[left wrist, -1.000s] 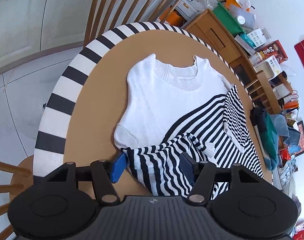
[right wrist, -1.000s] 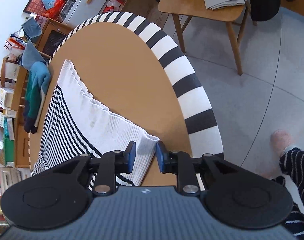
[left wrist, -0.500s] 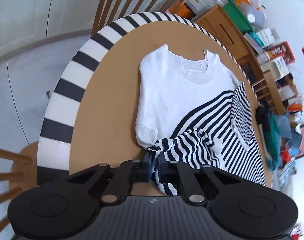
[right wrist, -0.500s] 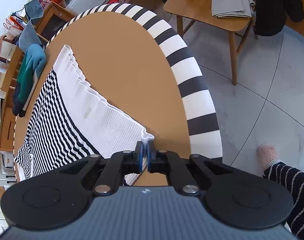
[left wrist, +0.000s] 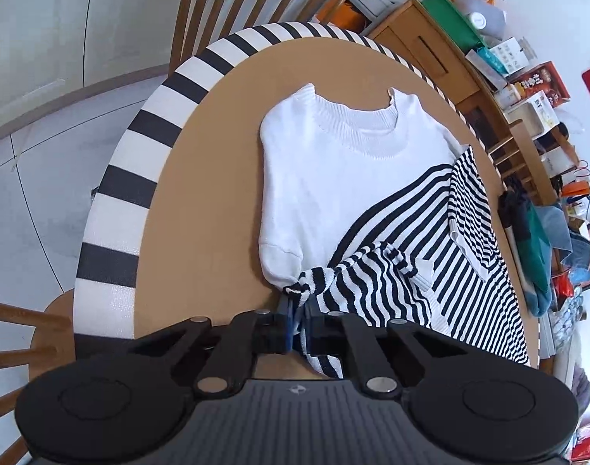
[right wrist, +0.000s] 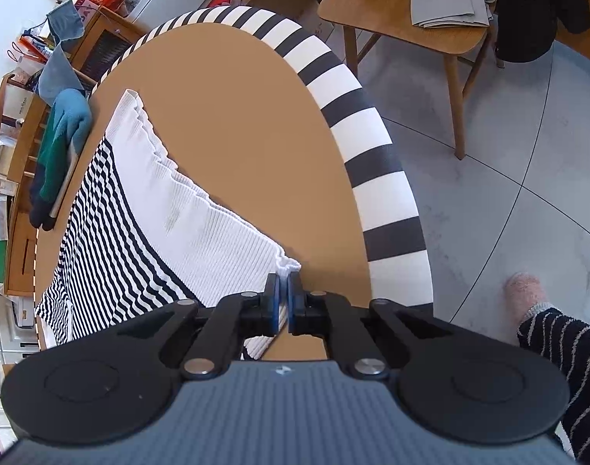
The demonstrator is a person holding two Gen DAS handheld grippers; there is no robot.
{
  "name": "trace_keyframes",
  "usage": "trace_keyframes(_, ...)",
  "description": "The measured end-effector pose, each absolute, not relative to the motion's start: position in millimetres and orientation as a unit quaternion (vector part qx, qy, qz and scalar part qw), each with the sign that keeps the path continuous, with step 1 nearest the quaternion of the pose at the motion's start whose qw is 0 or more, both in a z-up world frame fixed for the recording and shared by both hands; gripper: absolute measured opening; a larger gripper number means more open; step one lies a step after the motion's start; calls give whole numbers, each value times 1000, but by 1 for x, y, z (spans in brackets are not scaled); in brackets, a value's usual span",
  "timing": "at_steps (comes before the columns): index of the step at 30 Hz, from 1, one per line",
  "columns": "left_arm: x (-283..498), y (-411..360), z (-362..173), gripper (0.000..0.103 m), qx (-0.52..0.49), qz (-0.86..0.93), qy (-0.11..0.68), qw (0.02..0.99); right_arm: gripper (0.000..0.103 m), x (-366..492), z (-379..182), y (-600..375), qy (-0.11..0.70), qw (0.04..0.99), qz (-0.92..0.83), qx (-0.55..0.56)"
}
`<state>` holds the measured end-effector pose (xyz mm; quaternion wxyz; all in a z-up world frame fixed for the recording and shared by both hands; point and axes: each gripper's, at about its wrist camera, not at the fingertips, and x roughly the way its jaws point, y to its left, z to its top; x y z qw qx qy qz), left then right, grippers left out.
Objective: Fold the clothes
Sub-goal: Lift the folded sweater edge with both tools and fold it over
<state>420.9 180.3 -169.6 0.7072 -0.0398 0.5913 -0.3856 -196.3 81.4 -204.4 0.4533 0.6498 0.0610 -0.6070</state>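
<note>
Left gripper (left wrist: 299, 319) clamped on the bunched striped sleeve of the white knit sweater with black stripes (left wrist: 345, 178), at its near left edge. Right gripper (right wrist: 282, 294) pinched on the white ribbed hem corner (right wrist: 287, 262) of the same sweater. Spread flat on the round tan table with black-and-white striped rim (left wrist: 202, 209), neckline at the far side. Wooden chair (right wrist: 419, 35) with folded grey cloth farther right.
</note>
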Motion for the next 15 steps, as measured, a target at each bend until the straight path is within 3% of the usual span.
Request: trace_keyframes(15, 422, 178, -170, 7, -33, -391, 591, 705, 4, -202, -205, 77, 70, 461, -609, 641)
